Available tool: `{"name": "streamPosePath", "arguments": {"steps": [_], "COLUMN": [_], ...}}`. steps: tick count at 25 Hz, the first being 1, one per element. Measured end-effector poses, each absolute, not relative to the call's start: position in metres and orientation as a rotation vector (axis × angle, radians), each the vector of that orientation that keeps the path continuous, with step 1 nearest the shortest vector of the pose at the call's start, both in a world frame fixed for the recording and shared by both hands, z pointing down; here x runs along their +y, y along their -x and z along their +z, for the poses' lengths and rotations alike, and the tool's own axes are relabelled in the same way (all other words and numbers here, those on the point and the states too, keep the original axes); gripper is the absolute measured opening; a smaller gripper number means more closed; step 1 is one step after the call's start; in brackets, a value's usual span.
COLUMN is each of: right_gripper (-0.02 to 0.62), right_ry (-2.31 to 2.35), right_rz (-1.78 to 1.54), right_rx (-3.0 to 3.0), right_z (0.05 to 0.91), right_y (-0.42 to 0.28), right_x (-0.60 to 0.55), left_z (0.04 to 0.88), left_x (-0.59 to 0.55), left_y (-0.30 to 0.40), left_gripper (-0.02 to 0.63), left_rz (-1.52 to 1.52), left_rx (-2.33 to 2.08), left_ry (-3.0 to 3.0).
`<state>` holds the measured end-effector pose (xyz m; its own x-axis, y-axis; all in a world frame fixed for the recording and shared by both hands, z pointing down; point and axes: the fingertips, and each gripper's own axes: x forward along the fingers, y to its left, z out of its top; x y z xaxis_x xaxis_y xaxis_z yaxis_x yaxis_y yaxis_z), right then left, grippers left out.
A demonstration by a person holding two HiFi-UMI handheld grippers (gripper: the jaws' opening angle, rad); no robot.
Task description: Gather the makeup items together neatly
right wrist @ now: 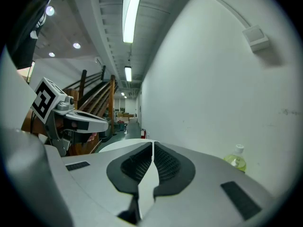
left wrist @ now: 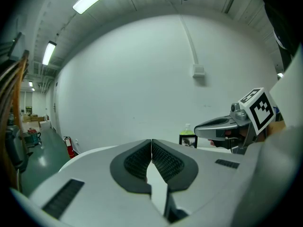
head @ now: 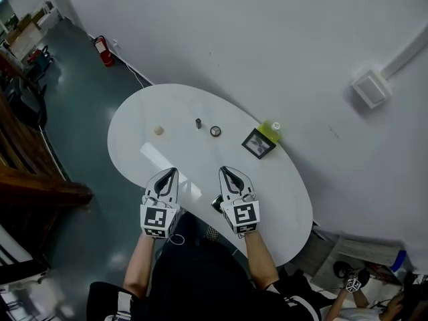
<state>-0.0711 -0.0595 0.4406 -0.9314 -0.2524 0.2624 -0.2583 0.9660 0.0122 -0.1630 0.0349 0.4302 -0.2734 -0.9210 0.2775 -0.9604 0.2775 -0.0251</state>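
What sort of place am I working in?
Likely a workshop or warehouse hall, not a home: bare green floor, a fire extinguisher by the wall, leaning timber and ceiling strip lights around one white table.

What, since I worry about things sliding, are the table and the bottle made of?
Table: a hard, glossy white top, perhaps laminate or painted board; it mirrors a bright strip of light. Bottle: probably clear plastic with a white cap; yellow-green liquid shows through it.
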Motion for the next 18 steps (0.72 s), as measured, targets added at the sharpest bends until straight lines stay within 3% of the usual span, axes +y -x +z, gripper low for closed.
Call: {"name": "streamPosePath", "arguments": {"steps": [18], "right_gripper": [0.037], "right_ry": [-0.446], "right_rz": [0.107], "right_rx": [-2.681], "right_z": [0.525], "right_y": [0.236], "right_x": [-0.140], "left_z": [0.519], "left_x": [-0.047], "left_y": [0.312], "left_gripper": [0.020], "left_rz": [0.282], "left_rx": [-2.111], "left_ry": [-1.780]}}
